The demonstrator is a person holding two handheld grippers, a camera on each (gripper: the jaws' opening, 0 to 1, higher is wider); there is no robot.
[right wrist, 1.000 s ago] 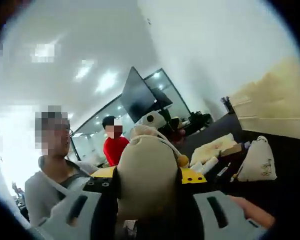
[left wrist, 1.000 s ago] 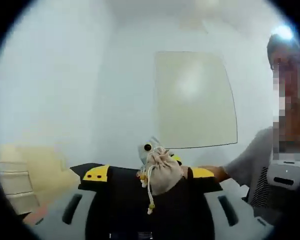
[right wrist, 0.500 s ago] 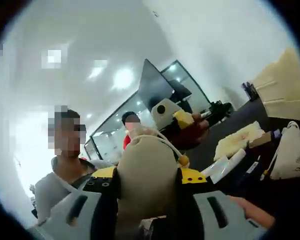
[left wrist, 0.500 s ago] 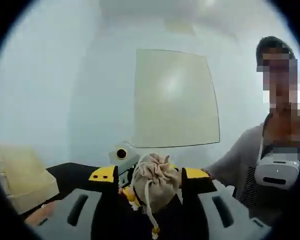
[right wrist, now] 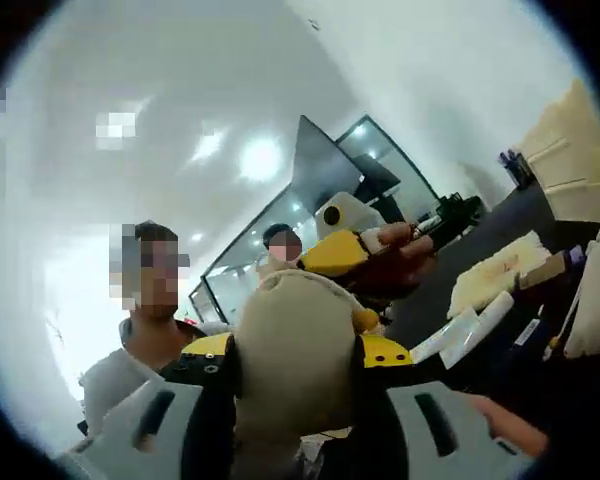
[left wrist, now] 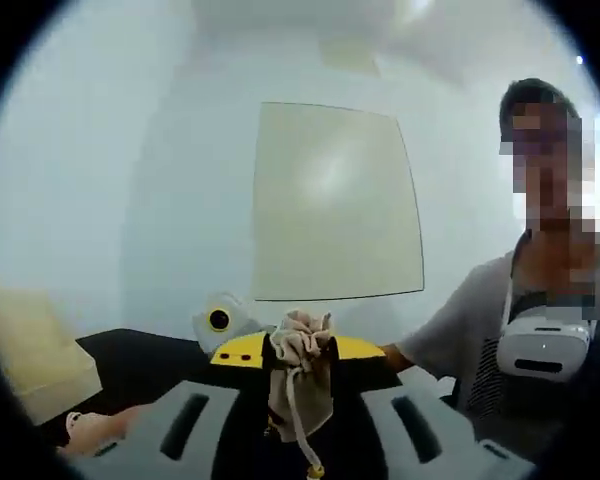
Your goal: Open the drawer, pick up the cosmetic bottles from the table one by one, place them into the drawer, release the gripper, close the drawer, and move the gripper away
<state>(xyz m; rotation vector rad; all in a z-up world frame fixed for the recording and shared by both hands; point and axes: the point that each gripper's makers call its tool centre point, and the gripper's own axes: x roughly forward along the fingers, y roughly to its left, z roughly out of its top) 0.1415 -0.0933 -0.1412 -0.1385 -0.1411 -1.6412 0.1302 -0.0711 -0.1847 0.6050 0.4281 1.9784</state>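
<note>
Between both grippers we hold one cloth pouch [right wrist: 292, 345]: right gripper [right wrist: 295, 372] clamps its body, left gripper [left wrist: 298, 362] its gathered neck. We judge steady, gentle pulling best.

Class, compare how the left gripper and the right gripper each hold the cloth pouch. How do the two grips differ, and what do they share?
The left gripper pinches the beige drawstring pouch at its gathered neck; the right gripper clamps its wide body. In the left gripper view the pouch looks narrow, with a cord hanging down; in the right gripper view it bulges between the fingers. Both grippers are shut on the same pouch, held up in the air.
</note>
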